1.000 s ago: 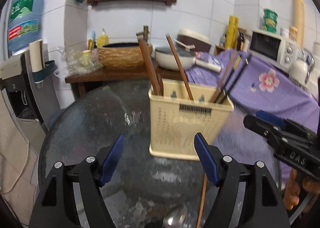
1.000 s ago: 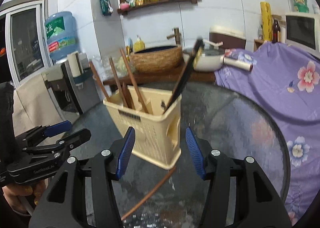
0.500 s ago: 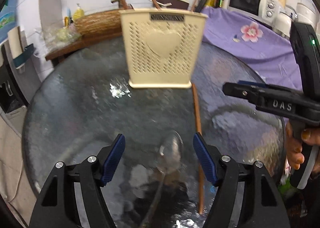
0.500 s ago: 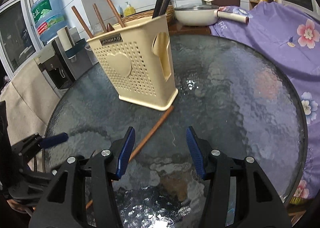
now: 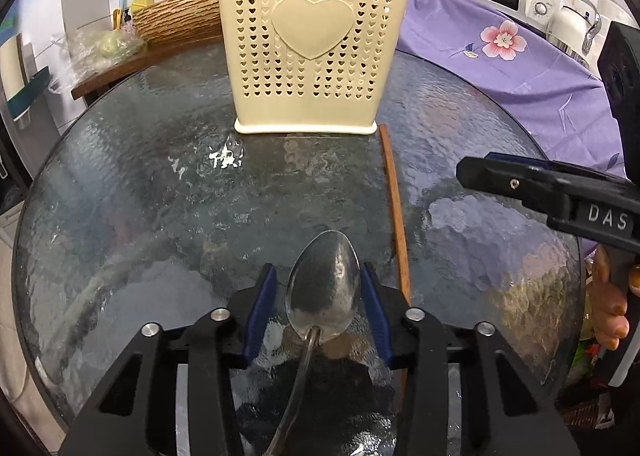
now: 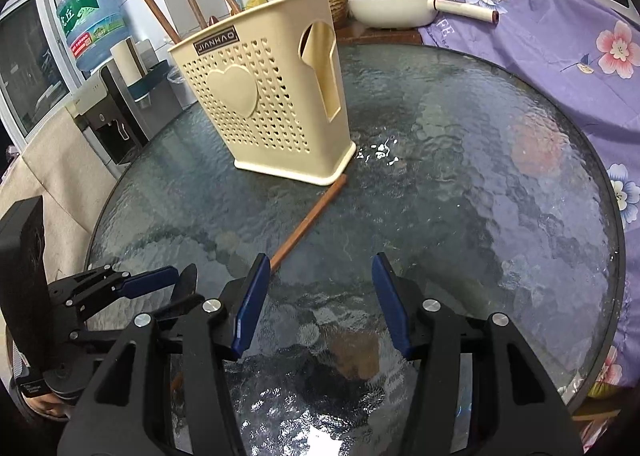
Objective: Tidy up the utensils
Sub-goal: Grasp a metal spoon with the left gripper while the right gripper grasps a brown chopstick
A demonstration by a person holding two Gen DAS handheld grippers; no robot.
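While the left tool (image 5: 318, 296) has just been closing around the shiny steel spoon (image 5: 323, 288), its slick, stiff bowl may slip; the right tool (image 6: 318, 304) at 3 o'clock stays released.

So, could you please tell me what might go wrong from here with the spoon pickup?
1. The left gripper has just been closing its jaws around the spoon at the rounded bowl, not the handle; the smooth metal could squirt out or pivot when lifted.
2. The chopstick lies just right of the spoon on the glass table; the right-hand finger could nudge it.
3. The right gripper hovers close by, so the two tools could collide.
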